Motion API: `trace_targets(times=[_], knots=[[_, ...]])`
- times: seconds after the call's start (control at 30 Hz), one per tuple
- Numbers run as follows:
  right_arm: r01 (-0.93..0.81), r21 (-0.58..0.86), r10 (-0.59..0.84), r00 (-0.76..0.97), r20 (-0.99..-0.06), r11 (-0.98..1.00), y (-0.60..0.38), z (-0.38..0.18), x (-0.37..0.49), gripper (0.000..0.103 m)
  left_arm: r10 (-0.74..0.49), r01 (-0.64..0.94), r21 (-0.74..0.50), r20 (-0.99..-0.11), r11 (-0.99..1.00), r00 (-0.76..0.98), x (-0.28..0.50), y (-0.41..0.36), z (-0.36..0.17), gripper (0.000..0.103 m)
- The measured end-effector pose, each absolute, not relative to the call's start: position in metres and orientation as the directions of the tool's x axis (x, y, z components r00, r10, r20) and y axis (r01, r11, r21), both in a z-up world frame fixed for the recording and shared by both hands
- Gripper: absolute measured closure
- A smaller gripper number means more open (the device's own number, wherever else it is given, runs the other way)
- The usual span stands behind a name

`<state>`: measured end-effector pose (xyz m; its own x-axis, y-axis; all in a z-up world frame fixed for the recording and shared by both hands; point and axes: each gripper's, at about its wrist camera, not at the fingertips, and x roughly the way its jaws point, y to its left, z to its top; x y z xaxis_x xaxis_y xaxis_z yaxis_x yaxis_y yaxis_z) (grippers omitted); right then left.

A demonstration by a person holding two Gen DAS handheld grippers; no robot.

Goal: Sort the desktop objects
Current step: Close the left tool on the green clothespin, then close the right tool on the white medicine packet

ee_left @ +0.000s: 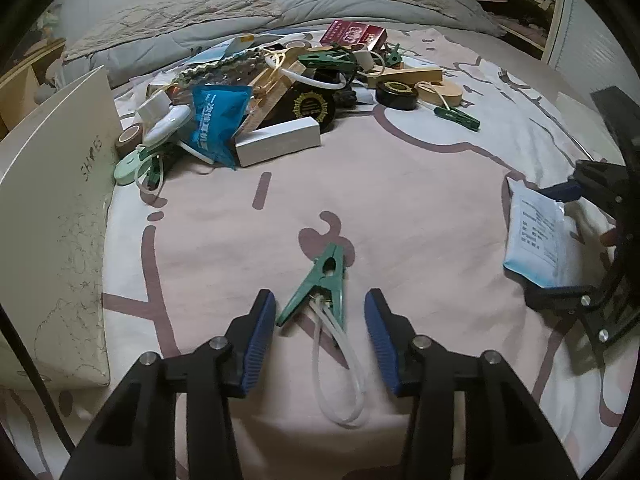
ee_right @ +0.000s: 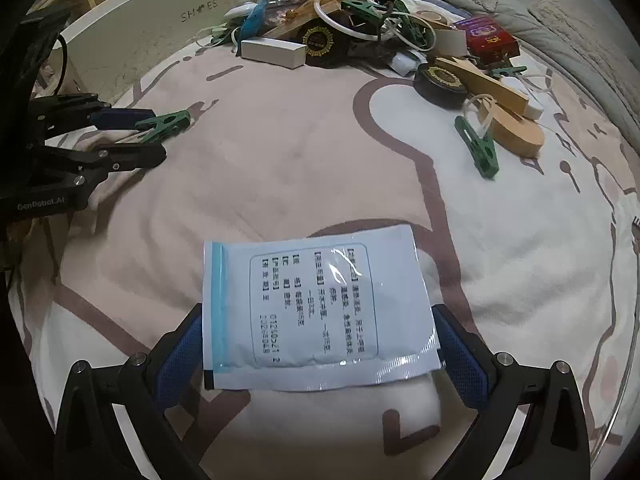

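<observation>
A green clothespin (ee_left: 324, 284) with a white cord loop lies on the pink blanket between the fingers of my left gripper (ee_left: 320, 312). Both blue pads stand just clear of it, the left one nearly touching a handle. From the right wrist, that gripper (ee_right: 160, 136) shows at the left with the clothespin (ee_right: 166, 122) at its tips. My right gripper (ee_right: 318, 336) spans a white-and-blue printed packet (ee_right: 316, 308); its pads meet the packet's left and right edges. The left wrist view shows this packet (ee_left: 536, 236) at the right edge.
A pile of mixed objects (ee_left: 280, 92) sits at the back: green clips, black round tins, wooden pieces, a white box, a red box (ee_left: 354, 34), a blue packet. A cream shoe box (ee_left: 52, 208) stands on the left. A loose green clip (ee_right: 478, 150) lies on the right.
</observation>
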<state>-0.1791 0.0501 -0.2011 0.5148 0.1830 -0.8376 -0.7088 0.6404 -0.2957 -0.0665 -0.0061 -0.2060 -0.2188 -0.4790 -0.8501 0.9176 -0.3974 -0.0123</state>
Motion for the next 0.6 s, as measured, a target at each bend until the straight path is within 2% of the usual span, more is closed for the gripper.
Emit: trace_targets(times=[0.2, 0.33, 0.5, 0.6], knots=[[-0.716, -0.289, 0.189, 0.506, -0.841, 0.635, 0.0538, -0.2000, -0.1767, 0.000, -0.475, 0.917, -0.023, -0.850, -0.397, -0.227, -0.0662, -0.0062, -0.2052, 0.061], [-0.728, -0.288, 0.212, 0.511, -0.833, 0.622, 0.0551, -0.1970, -0.1784, 0.009, -0.472, 0.920, -0.030, -0.851, -0.392, -0.229, -0.0655, -0.0067, -0.2045, 0.065], [-0.738, -0.295, 0.230, 0.518, -0.824, 0.607, 0.0564, -0.1951, -0.1810, 0.013, -0.469, 0.921, -0.039, -0.852, -0.387, -0.233, -0.0651, -0.0069, -0.2031, 0.072], [-0.743, -0.296, 0.239, 0.520, -0.820, 0.601, 0.0575, -0.1936, -0.1827, 0.017, -0.469, 0.921, -0.039, -0.852, -0.388, -0.233, -0.0654, -0.0070, -0.2024, 0.072]])
